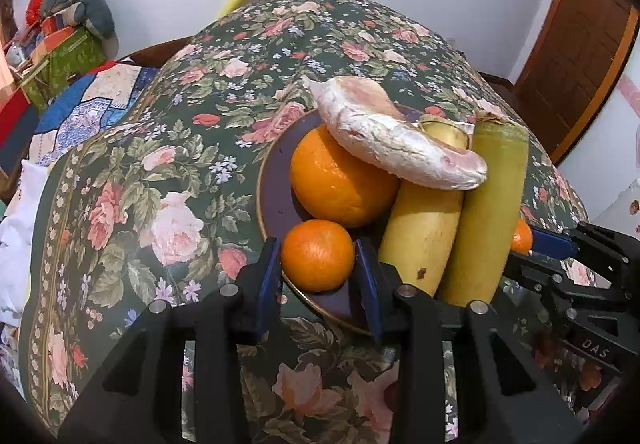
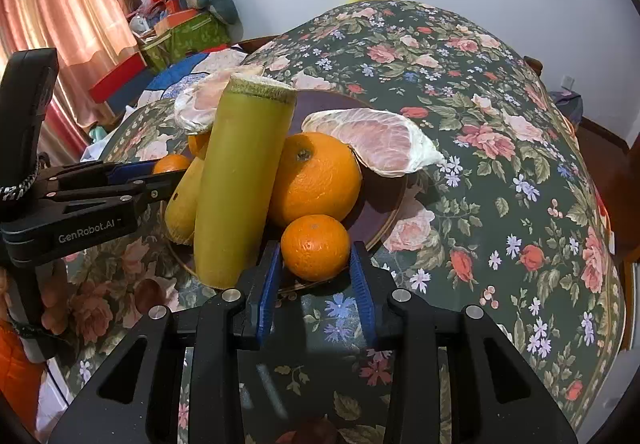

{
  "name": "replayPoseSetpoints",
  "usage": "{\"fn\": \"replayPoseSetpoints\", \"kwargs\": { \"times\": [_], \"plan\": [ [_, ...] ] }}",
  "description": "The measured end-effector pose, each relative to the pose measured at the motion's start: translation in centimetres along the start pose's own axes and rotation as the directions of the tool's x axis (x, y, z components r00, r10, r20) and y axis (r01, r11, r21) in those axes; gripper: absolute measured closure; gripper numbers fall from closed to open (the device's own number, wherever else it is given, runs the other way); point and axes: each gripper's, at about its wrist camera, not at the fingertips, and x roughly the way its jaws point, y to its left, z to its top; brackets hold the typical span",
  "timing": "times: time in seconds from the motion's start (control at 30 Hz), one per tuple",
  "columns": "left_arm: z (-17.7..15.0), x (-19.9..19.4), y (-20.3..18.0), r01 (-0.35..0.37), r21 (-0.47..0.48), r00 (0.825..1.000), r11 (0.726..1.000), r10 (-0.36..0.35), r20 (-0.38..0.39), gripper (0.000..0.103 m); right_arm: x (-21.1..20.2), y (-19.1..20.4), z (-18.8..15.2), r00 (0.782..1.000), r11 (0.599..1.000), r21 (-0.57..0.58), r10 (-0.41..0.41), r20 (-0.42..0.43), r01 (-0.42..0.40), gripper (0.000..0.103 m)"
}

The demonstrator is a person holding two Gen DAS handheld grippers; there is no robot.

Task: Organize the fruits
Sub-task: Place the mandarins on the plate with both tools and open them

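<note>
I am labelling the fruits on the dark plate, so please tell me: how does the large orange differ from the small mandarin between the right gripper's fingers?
The large orange is clearly bigger than the small mandarin. The orange sits further in on the plate, with a peeled pomelo segment leaning on it; the mandarin lies at the near rim, between the fingers of the right gripper. Both are round and bright orange.
</note>
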Motion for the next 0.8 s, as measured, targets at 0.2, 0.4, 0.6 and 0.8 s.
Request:
{"fn": "replayPoseSetpoints", "kwargs": {
  "times": [0.2, 0.4, 0.6, 0.8],
  "plan": [
    [0.2, -0.3, -0.1, -0.002, 0.001, 1.000, 1.000, 0.002, -0.004, 0.064, 0.0, -0.3, 0.2, 1.000, 1.000, 0.023, 0.011, -0.006, -0.011, 0.070],
    [0.0, -2.3, -0.1, -0.011, 0.003, 1.000, 1.000, 0.011, 0.014, 0.063, -1.3, -0.2, 0.2, 1.000, 1.000, 0.031, 0.001, 0.001, -0.001, 0.069],
    [-0.3, -5.6, -0.3, -0.006, 0.002, 0.999, 1.000, 0.006, 0.047, 0.061, -4.3, 0.4, 0.1, 0.999, 1.000, 0.029, -0.011, 0.038, 0.010, 0.068],
    [-1.0, -9.7, -1.1, -0.002, 0.010, 0.996, 1.000, 0.001, 0.093, 0.057, -7.7, 1.7, -0.4, 0.997, 1.000, 0.004, -0.031, 0.073, 0.030, 0.068]
  ]
}}
